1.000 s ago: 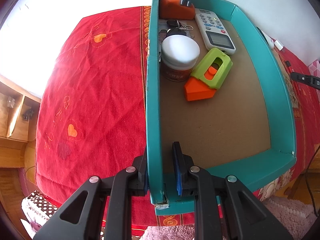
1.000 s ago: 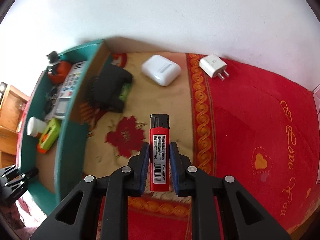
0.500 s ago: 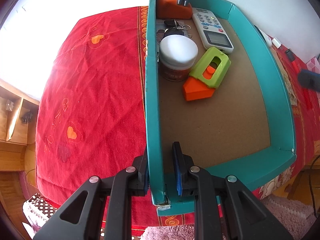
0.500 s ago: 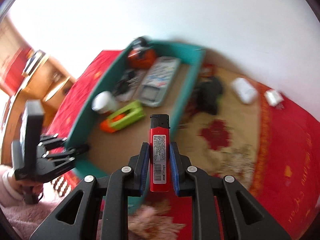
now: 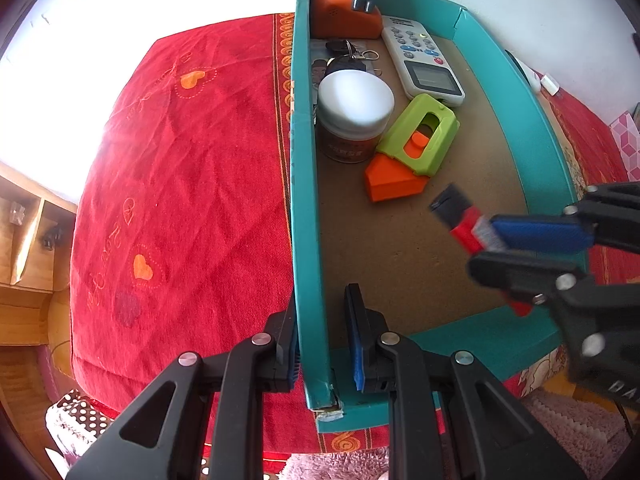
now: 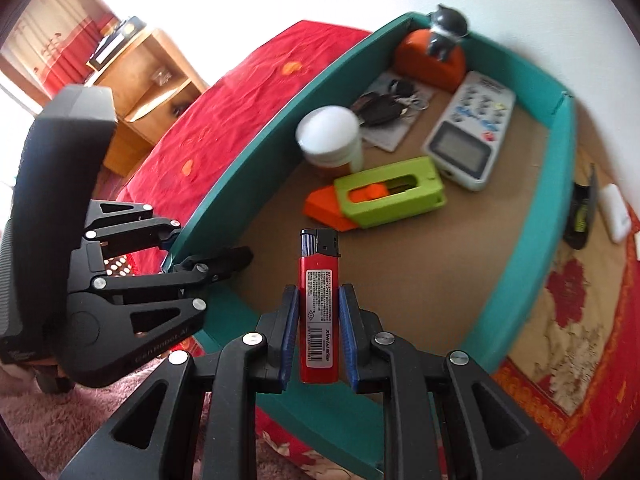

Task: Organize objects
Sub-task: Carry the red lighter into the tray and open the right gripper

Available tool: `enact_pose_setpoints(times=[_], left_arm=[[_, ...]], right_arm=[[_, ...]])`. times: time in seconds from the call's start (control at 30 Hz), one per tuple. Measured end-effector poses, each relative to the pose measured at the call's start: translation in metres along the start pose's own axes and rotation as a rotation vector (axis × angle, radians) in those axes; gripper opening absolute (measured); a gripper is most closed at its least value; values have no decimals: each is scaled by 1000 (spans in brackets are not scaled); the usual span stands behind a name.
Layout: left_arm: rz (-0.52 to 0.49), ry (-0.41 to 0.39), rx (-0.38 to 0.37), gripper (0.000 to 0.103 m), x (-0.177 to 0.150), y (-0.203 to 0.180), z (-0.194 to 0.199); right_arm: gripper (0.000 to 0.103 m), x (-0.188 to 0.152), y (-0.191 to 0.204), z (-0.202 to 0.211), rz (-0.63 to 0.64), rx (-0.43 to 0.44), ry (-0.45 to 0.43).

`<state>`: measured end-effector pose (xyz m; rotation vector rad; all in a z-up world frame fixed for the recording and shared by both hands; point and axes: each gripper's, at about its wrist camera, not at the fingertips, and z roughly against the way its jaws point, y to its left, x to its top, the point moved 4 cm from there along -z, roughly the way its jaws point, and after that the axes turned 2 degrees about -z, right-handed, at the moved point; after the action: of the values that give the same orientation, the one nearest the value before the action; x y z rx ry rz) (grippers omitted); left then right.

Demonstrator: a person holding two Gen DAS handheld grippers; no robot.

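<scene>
A teal cardboard tray (image 5: pixel 306 184) (image 6: pixel 524 264) lies on the red bedspread. My left gripper (image 5: pixel 320 340) (image 6: pixel 208 248) is shut on the tray's left wall near its front corner. My right gripper (image 6: pixel 319 328) (image 5: pixel 492 240) is shut on a red lighter (image 6: pixel 319 308) (image 5: pixel 460 216) with a black cap, held over the bare brown floor of the tray near its front right. Inside the tray, toward the back, stand a white-lidded jar (image 5: pixel 354 120) (image 6: pixel 330 140), a green and orange cutter (image 5: pixel 412 148) (image 6: pixel 380 196), a white remote (image 5: pixel 424 60) (image 6: pixel 468 132), keys (image 5: pixel 344 58) and an orange toy with a grey figure (image 5: pixel 346 12) (image 6: pixel 434 56).
Beyond the tray's right wall lie a black device (image 6: pixel 580 212) and a white case (image 6: pixel 616 212) on the patterned cloth. A wooden cabinet (image 6: pixel 148 80) (image 5: pixel 24 240) stands left of the bed. Pink rug (image 6: pixel 60 432) covers the floor below.
My right gripper has swung left with the lighter, from over the patterned cloth to above the tray's floor, and now shows in the left wrist view. The left gripper has kept its hold on the wall.
</scene>
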<state>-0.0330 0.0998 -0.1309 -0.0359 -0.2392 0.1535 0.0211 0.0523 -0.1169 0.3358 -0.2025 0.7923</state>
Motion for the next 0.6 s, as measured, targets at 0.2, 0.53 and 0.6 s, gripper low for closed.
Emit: enact_pose_setpoints(times=[0.2,0.53,0.6], left_arm=[[-2,-2,-4,17,0,1,0],[-3,0,-4,17,1,2,-1],[-3,-1,-5,17,2,2,-1]], right_arm=[[21,7,6,-19,-1,23,27],[21,19,9,-40,-2,22,41],[21,17,9,-38,7,12,38]])
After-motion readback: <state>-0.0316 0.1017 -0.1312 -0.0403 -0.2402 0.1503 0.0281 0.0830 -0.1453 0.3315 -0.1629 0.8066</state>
